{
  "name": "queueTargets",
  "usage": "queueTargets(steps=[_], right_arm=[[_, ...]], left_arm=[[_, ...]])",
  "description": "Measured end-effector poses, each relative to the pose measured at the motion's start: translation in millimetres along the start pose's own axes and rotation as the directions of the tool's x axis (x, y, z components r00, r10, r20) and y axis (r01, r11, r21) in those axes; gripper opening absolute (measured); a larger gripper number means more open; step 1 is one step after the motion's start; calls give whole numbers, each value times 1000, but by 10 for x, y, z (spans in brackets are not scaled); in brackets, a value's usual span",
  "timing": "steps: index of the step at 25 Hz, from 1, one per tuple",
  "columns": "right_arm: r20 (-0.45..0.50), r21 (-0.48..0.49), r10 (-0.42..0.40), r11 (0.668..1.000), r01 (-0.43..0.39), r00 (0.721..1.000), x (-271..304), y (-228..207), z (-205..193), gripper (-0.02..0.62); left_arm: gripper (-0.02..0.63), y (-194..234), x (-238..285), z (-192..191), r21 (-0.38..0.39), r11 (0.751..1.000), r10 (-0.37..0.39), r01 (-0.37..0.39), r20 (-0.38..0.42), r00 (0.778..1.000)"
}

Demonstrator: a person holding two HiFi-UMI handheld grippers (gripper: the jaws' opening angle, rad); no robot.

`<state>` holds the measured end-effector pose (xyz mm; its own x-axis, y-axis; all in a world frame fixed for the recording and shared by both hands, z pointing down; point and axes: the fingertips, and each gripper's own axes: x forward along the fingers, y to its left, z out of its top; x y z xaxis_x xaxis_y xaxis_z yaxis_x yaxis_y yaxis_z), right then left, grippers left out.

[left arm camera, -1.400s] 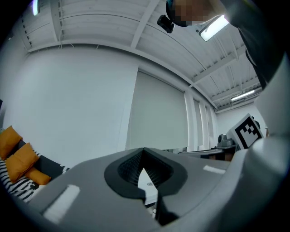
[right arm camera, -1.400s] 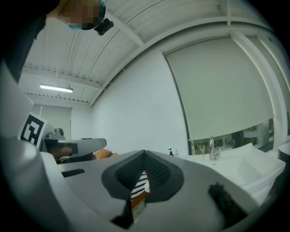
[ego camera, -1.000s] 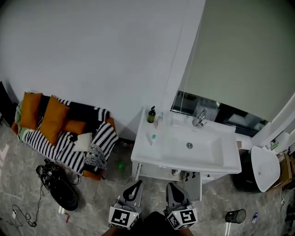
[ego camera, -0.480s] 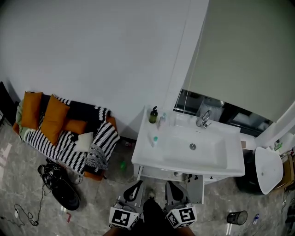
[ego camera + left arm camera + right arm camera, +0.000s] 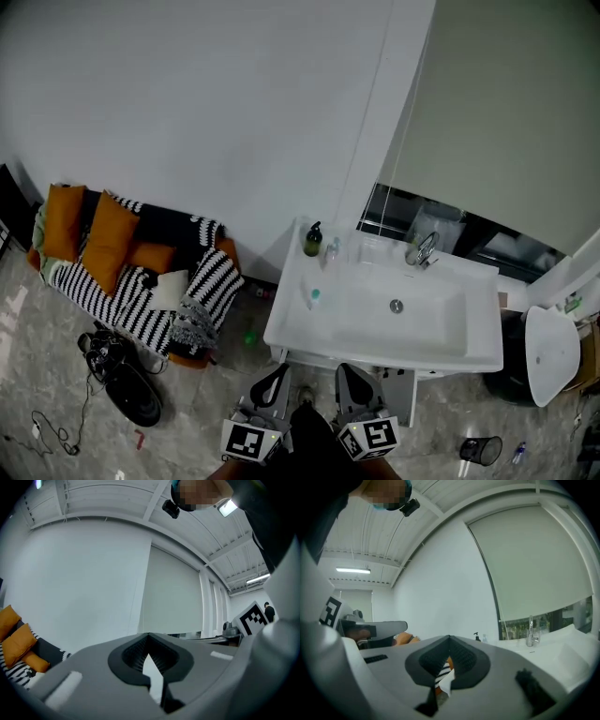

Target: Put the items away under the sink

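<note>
A white sink [image 5: 441,352] stands against the wall ahead, with a chrome tap [image 5: 422,250] at its back. On its left rim stand a dark green pump bottle [image 5: 312,240] and a small clear bottle [image 5: 332,248]. A white tube with a teal cap [image 5: 311,298] lies nearer the front. The white cabinet [image 5: 398,392] below is mostly hidden by the basin. My left gripper [image 5: 280,374] [image 5: 149,637] and right gripper [image 5: 345,375] [image 5: 449,640] are held side by side short of the sink. Both are shut and hold nothing.
A sofa [image 5: 178,225] with a striped blanket and orange cushions [image 5: 108,239] stands left of the sink. A black bag [image 5: 131,394] and cables lie on the floor. A white toilet lid [image 5: 551,347] and a small black bin [image 5: 480,450] are at the right.
The view has moved toward the sink, which now sits larger and lower right in the head view. Both grippers keep their place at the bottom edge, still shut.
</note>
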<state>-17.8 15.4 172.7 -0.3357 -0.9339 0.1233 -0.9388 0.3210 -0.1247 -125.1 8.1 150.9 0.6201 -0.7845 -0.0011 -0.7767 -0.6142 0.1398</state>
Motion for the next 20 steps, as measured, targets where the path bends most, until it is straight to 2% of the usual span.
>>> queueTargets(steps=[6,9,14,20], right_arm=[[-24,9,4,1000,-4,1000,230,-194,-91,14],[-41,4,12,1000,-12,999,329,-257,-113,14],[-67,16,25,1000,-24,997,497,-375,-237,14],[-101,21,45,999,-43,994,715,-476,-342,14]], left_arm=[[6,85,303,-34,-1,1000,-5,5,33,999],[6,130,421,-130,-36,999,7,-8,-21,1000],[6,244,614,-175,-19,1000,20,-21,-4,1000],[6,344,825,-305,-31,999,44,-45,-34,998]])
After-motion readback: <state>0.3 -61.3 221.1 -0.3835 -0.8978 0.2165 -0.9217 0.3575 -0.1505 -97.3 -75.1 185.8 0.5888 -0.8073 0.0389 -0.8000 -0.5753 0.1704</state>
